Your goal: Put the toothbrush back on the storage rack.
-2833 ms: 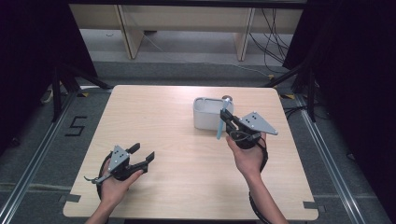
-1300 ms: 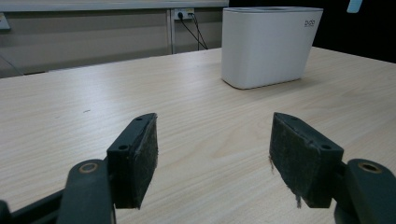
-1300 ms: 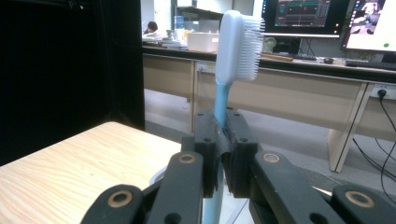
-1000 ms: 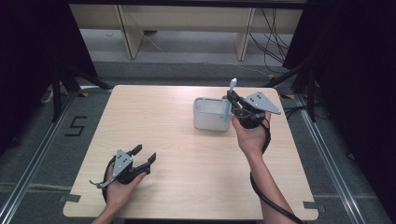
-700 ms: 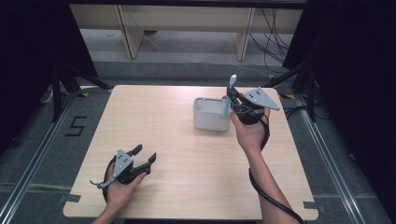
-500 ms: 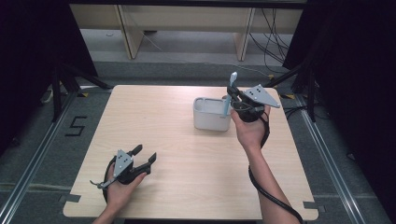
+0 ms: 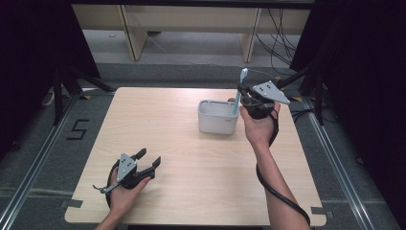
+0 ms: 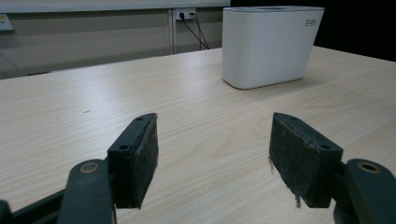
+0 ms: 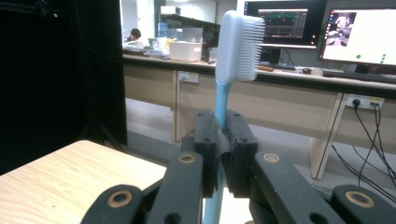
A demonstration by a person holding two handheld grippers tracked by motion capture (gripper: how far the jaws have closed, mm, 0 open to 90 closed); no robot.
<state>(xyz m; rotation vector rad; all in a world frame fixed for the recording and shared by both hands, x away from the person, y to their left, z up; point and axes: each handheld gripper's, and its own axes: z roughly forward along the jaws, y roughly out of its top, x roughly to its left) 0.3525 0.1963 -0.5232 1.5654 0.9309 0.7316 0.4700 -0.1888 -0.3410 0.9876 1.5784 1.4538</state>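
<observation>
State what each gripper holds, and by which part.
Right gripper clamps a light-blue toothbrush by its handle, bristle head up. Left gripper is open, holding nothing.

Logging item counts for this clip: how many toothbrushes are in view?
1: a blue toothbrush clamped upright in the right gripper, beside the white holder. Others inside the holder could be hidden.

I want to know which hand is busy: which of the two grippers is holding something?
The right gripper: its jaws clamp a blue toothbrush beside the white holder. The left gripper is open.
</observation>
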